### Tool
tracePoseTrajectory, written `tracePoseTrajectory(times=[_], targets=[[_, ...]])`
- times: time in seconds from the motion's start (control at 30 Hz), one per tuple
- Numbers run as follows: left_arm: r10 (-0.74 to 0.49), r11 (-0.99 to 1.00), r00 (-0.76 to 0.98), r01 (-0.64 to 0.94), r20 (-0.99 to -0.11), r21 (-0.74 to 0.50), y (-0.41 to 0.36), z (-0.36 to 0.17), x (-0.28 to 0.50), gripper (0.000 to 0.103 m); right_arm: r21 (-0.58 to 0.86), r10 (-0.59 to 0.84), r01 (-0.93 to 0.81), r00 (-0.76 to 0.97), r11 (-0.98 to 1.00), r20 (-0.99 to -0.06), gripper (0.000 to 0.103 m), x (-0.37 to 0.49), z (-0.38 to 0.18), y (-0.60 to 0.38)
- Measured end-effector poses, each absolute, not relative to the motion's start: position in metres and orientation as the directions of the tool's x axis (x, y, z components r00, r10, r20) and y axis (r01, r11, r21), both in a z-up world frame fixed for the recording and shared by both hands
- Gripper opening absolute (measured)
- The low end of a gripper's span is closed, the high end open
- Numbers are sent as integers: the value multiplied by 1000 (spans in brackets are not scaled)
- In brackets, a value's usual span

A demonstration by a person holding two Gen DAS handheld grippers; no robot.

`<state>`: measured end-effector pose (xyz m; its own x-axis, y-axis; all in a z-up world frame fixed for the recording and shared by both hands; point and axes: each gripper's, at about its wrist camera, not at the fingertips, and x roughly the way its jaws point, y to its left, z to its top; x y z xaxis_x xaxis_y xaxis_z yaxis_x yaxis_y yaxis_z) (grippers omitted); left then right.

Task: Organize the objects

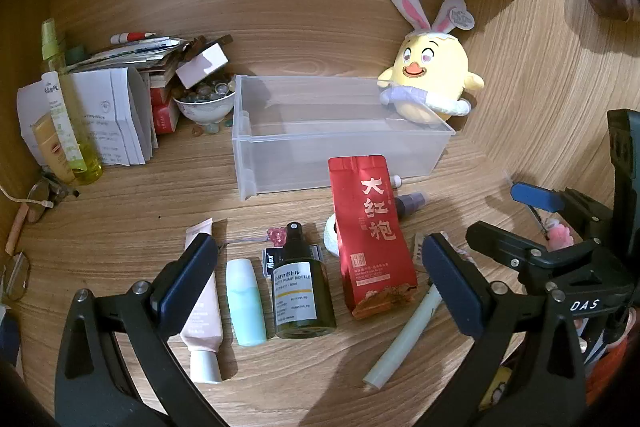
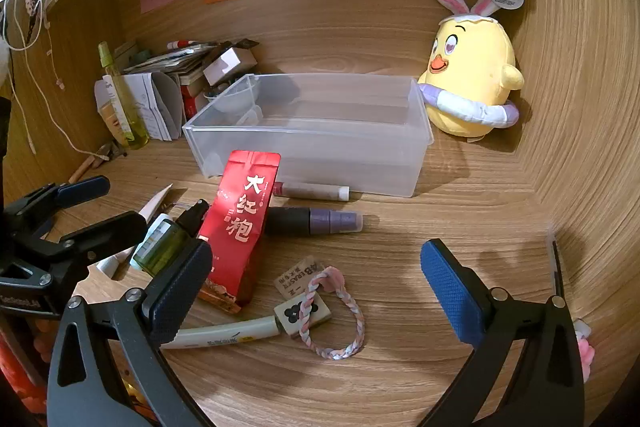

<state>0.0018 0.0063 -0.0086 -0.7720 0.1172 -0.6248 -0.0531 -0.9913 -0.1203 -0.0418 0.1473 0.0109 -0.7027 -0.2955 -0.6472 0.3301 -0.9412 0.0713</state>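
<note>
An empty clear plastic bin (image 1: 340, 131) (image 2: 312, 131) stands mid-desk. In front of it lie a red tea pouch (image 1: 370, 235) (image 2: 240, 227), a dark green pump bottle (image 1: 302, 287) (image 2: 166, 247), a mint tube (image 1: 245, 301), a pink tube (image 1: 202, 307), a pale pen (image 1: 404, 339) (image 2: 224, 337), a purple spray bottle (image 2: 316, 221) and a braided cord with a tile charm (image 2: 320, 311). My left gripper (image 1: 320, 279) is open above the bottles. My right gripper (image 2: 316, 287) is open above the cord.
A yellow chick plush (image 1: 432, 79) (image 2: 472, 83) sits at the bin's right. Papers, boxes, a bowl of stones (image 1: 206, 99) and a yellow-green spray bottle (image 1: 68, 99) crowd the back left. Wooden walls close in behind and on the right.
</note>
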Motion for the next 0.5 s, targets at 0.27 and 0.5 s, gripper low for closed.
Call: tracePoseTrajectory(times=[0.27, 0.5], targets=[[116, -991, -772, -52, -624, -120, 7, -9, 2, 103, 71, -297, 332, -702, -941, -648, 103, -42, 12, 147], [116, -992, -773, -53, -623, -119, 7, -9, 2, 103, 64, -296, 336, -705, -940, -645, 103, -40, 13, 146]])
